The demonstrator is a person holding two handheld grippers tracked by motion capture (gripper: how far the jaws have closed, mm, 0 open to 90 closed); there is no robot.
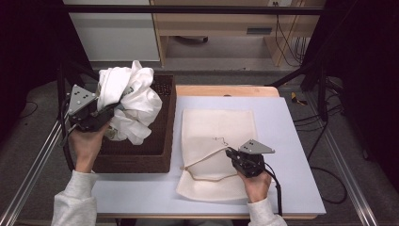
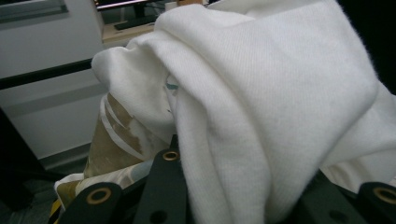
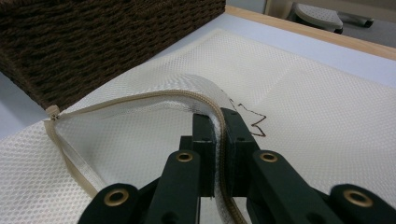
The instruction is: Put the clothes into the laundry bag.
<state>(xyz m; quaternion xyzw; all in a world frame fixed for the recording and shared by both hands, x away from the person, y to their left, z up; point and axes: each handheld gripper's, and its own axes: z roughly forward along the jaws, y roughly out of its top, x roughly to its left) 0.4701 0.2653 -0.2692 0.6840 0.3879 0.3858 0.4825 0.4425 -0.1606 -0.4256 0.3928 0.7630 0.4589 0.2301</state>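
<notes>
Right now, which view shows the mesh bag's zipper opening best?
Right gripper view: the right tool pinches the zipper edge of the mesh bag, lifting the mouth open. High view shows the whole bag, small. Left gripper view shows white cloth instead.

No legible text, label, brand, number or sign appears in any view. The mesh bag (image 3: 327, 107) carries one small dark stitched squiggle beside the zip; it does not read as a letter or a numeral.
</notes>
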